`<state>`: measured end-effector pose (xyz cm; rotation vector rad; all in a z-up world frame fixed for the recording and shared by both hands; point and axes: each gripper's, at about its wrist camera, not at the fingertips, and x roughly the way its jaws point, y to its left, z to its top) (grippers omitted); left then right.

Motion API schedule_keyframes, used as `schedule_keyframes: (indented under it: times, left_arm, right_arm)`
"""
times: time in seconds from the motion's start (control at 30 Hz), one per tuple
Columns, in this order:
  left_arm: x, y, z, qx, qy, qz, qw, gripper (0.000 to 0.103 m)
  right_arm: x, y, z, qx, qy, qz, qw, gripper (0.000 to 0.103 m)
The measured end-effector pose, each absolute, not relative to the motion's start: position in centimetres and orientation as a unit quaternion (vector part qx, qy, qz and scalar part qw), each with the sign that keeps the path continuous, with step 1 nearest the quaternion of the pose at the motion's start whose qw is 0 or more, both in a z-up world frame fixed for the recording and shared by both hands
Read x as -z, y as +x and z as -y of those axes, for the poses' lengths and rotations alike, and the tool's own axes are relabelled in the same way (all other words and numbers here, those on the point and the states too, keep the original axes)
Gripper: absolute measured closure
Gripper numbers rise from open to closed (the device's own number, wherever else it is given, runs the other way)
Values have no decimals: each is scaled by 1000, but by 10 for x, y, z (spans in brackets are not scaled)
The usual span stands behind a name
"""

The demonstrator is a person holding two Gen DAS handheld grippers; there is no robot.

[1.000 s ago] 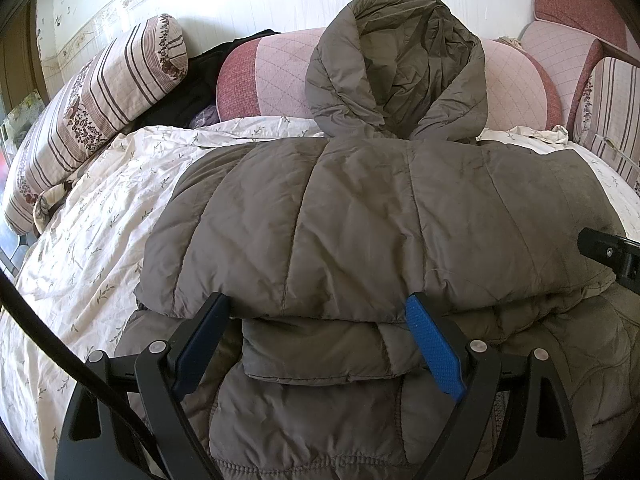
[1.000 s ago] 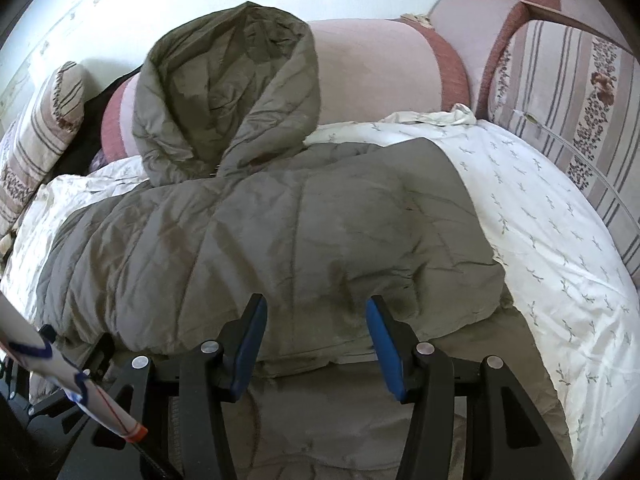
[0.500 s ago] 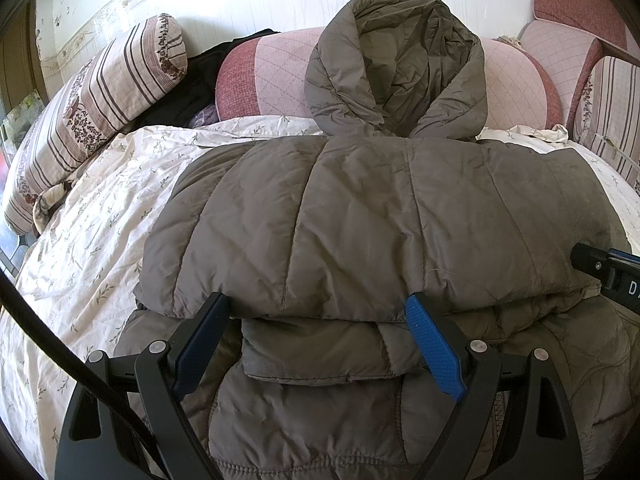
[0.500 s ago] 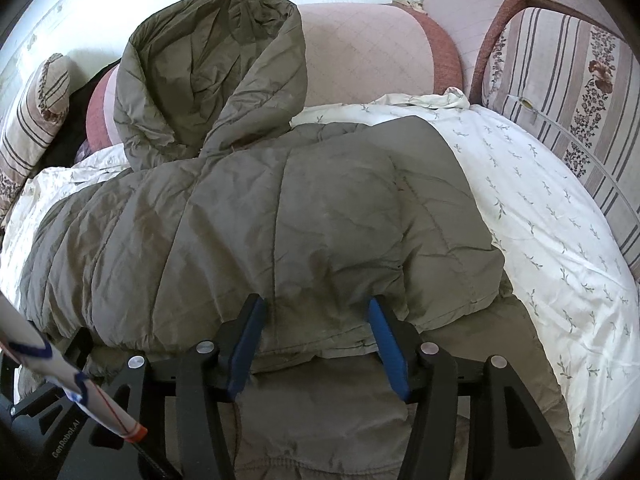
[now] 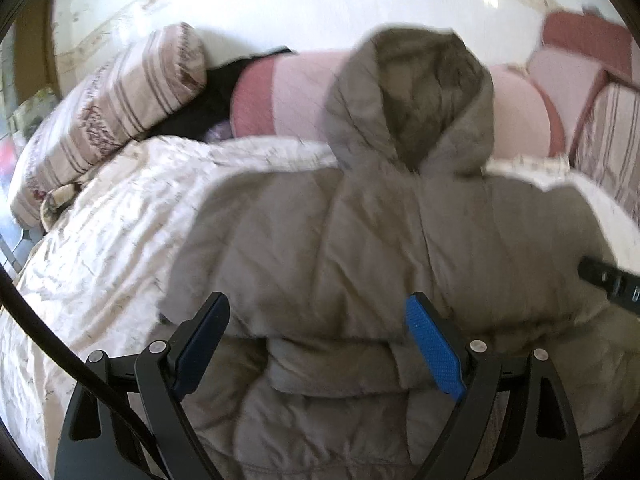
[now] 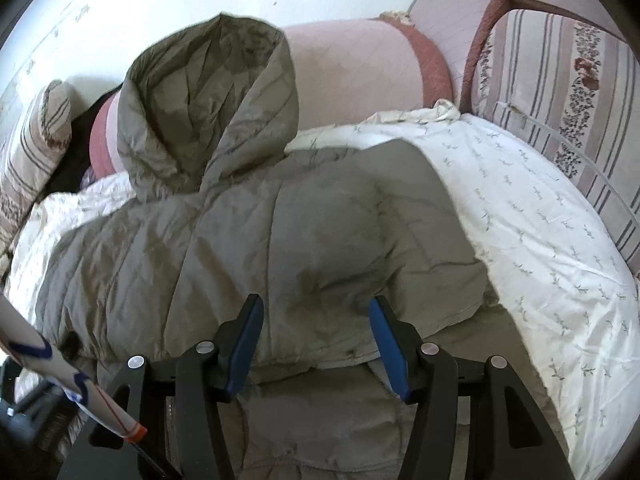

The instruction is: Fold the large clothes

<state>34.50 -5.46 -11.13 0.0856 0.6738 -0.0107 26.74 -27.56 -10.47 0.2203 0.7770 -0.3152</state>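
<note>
We look over both grippers at a grey-brown padded jacket [image 5: 360, 248] spread across a white flowered sheet [image 5: 100, 240]. It fills the middle and lower part of both views, its lower part folded up over the body, so a thick layered edge runs across just above the fingers.

Its hood [image 5: 412, 96] stands up at the top centre, leaning on a pink bolster [image 5: 280, 92]. A striped pillow [image 5: 112, 104] lies at upper left of the left view, a striped cushion [image 6: 560, 92] at upper right of the right view.

Our left gripper [image 5: 316, 340] has its fingers spread wide, the folded edge between them; the pads do not press on it.

Our right gripper [image 6: 316, 344] is about half open, its fingers on either side of the folded edge, not clamping it. In the left view, part of it shows at the right edge.
</note>
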Motion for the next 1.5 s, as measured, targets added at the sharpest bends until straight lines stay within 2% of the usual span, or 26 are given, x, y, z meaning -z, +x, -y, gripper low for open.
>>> schedule_keyframes:
  times: [0.1,0.37,0.67,0.87,1.17,1.5]
  left_arm:
    - [108,349,41,-13,29,-327,944,14]
    - [134,370,19,-25,-28,-398,917,14]
    - [130,364,25,-28,-14,-379,925,14]
    - [119,361,17,-45,-22,-351,935,14]
    - [131,370,8,-57,-36,-378,923,14]
    - [127,366,9,-55,-34,-366,928,14]
  right_arm:
    - [104,268,280,158,109,-377,906,43]
    - [120,274,289,160,121,-404,892,43]
    - [122,274,290,159,121,-407,891,43]
    - [108,268,285,167,110,-381,903,43]
    - [118,272,292,161,129,-399,893,43]
    - [113,268,292,162,134,-390,897,43]
